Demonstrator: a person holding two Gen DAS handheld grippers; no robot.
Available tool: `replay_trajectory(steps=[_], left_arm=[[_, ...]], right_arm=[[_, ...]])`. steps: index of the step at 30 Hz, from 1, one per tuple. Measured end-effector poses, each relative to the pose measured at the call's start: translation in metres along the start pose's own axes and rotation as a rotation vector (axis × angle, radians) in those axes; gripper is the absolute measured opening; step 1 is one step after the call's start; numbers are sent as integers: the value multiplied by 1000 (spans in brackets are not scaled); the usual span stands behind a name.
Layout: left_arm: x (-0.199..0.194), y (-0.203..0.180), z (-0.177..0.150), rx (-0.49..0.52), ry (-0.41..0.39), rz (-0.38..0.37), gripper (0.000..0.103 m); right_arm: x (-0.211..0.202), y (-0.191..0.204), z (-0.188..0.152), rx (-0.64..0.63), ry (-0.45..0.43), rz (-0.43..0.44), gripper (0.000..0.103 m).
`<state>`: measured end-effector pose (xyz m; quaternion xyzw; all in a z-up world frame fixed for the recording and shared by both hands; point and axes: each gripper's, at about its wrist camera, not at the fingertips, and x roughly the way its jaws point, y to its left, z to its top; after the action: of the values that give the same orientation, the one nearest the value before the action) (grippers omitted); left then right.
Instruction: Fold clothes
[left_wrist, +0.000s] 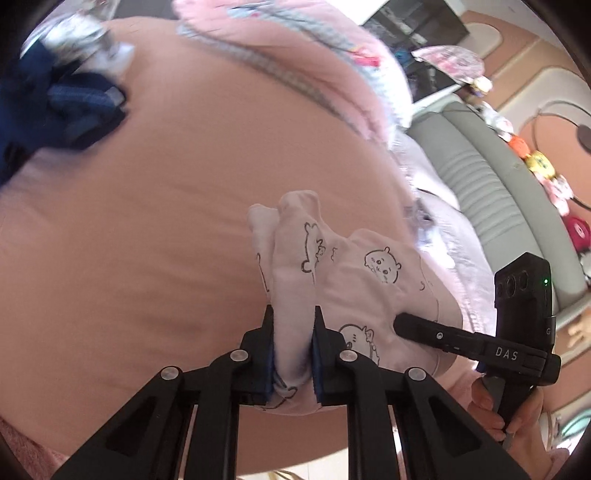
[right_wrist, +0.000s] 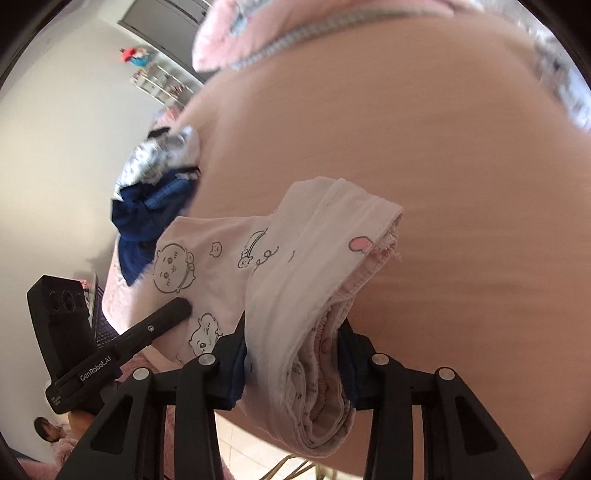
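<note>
A pale pink garment printed with cartoon bears (left_wrist: 354, 269) lies bunched near the front edge of a peach-coloured bed sheet (left_wrist: 147, 229). My left gripper (left_wrist: 293, 332) is shut on a fold of it. In the right wrist view the same garment (right_wrist: 303, 243) hangs in thick folds, and my right gripper (right_wrist: 291, 354) is shut on its bunched waistband end. The right gripper's black body (left_wrist: 517, 332) shows at the right of the left wrist view, held by a hand (left_wrist: 517, 417). The left gripper's finger (right_wrist: 162, 317) touches the garment's left part.
A dark blue garment (left_wrist: 55, 110) with patterned cloth (right_wrist: 159, 158) lies at the bed's far left. A pink fleecy blanket with grey trim (left_wrist: 295, 55) lies along the far side. A grey padded headboard (left_wrist: 480, 177) with small toys is at right. A person (right_wrist: 48, 430) sits low at left.
</note>
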<state>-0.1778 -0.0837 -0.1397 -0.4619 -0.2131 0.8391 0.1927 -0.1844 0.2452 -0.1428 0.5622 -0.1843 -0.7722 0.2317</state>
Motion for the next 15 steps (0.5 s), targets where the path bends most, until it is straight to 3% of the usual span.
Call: replay_trajectory(steps=[9,15], left_arm=[[77,-127,43,157,116,-126,13],[175,-225,77,171,145,-173,13]], right_arm=[[-109,-71,37,64,-108,-58,41],[-168,-129,63,84,-162,-159,41]])
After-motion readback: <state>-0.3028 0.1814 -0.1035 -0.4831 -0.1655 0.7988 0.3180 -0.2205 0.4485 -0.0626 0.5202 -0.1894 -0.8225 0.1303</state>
